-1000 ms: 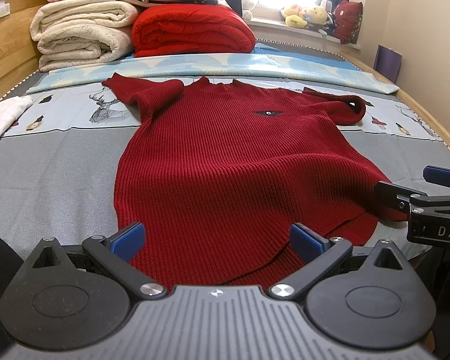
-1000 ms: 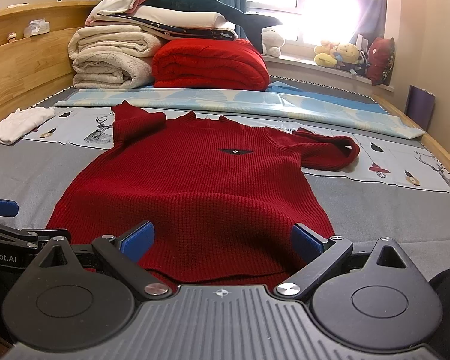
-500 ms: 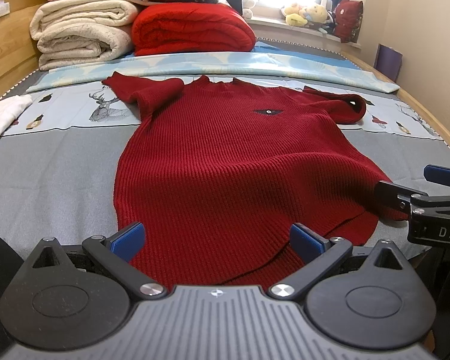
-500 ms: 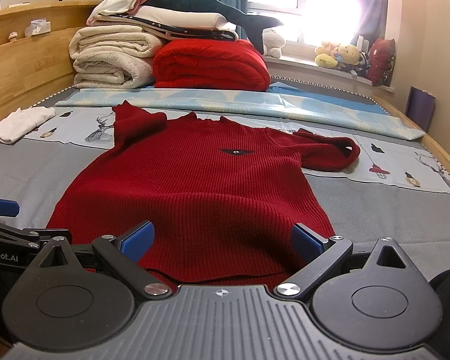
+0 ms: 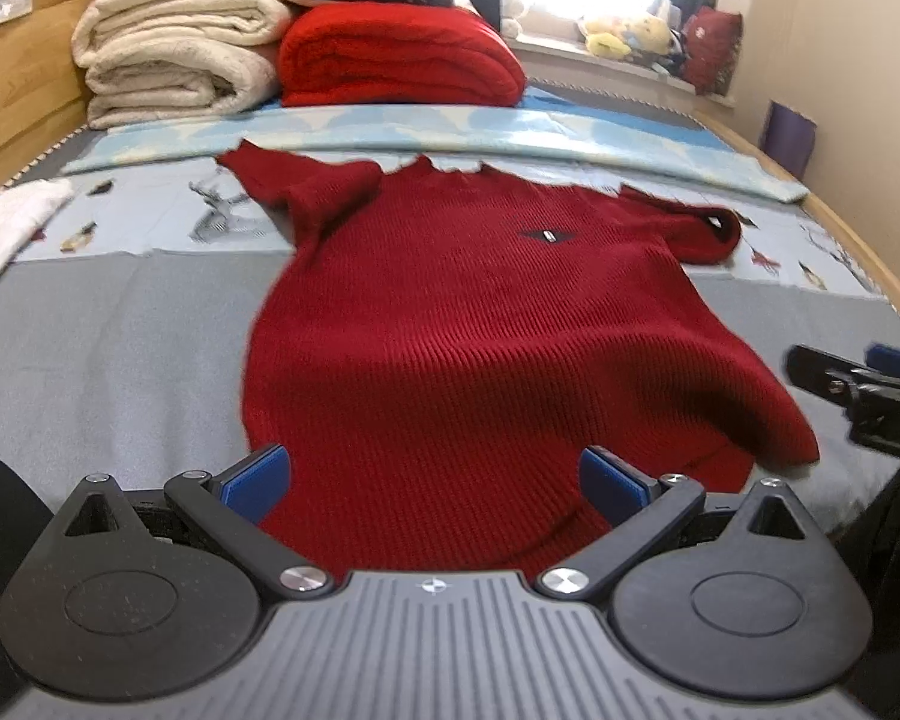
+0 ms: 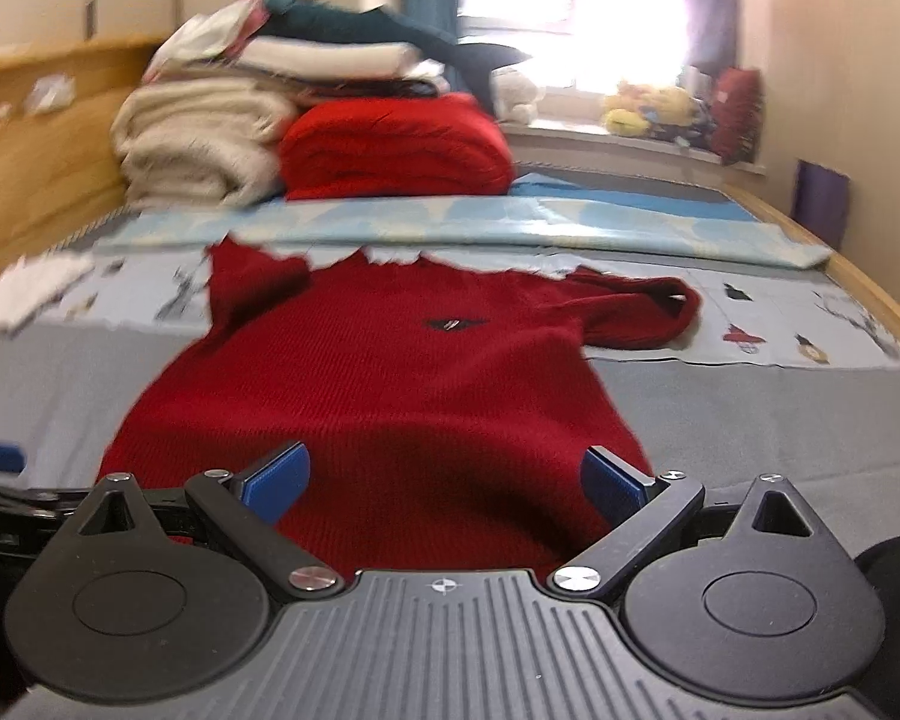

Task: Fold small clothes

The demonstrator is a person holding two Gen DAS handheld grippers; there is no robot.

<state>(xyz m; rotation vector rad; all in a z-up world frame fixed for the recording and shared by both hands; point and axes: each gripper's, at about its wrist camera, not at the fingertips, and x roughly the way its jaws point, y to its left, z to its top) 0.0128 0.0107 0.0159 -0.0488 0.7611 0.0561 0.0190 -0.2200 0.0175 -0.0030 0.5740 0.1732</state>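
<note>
Both hand-held grippers, left (image 5: 432, 477) and right (image 6: 444, 480), stay open but now move up over the sweater (image 5: 480, 348); folding is not started.

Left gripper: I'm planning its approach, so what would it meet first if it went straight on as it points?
Most likely the red sweater: the open left gripper points over its hem. Depth is unclear, so it might skim above.

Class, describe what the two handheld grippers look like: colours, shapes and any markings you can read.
Both the left gripper and the right gripper share one build: a grey ribbed body, two round black discs, black angled linkage arms with silver pivot screws, and blue pads on the fingers. A small crosshair mark sits on the body's front edge. White lettering on the right gripper's side is cut off.
</note>
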